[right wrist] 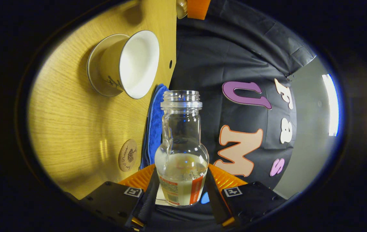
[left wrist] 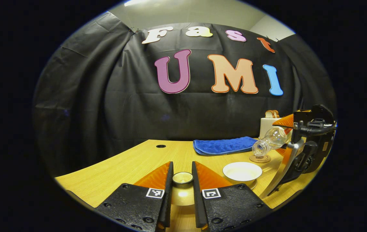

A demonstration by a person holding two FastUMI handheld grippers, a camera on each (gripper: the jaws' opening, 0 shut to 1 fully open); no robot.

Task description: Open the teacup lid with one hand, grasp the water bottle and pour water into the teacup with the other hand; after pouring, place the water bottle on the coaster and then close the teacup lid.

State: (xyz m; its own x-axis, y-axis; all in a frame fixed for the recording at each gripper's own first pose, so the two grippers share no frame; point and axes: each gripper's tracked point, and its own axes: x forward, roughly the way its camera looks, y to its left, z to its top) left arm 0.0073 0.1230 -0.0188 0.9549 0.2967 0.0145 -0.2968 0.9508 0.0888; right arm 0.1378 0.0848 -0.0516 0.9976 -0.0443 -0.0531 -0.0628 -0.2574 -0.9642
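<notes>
In the left gripper view, the left tongs sit nearest, their two fingers clamped on the round knob of a teacup lid, which is held off the cup above the wooden tabletop. Just beyond and to the right, the open white teacup stands on its saucer on the tabletop, its bowl uncovered. Past the cup lies a round coaster with dark decoration, bare on top; any writing on it is too small to read. Above the coaster, the right tongs hold a clear glass water bottle tipped on its side, its uncapped mouth pointing down and left toward the cup but not yet over it. Farther back, a folded blue cloth lies flat on the tabletop, and behind it at the right stands a white toaster with bread slices poking out. In the right gripper view, the right tongs are closed on the lower body of the bottle, both fingers pressing its sides. A little clear liquid pools near the base, and a red-and-white label wraps the bottom, its print too blurred to read. The cup carries a dark brushed mark on its side.
</notes>
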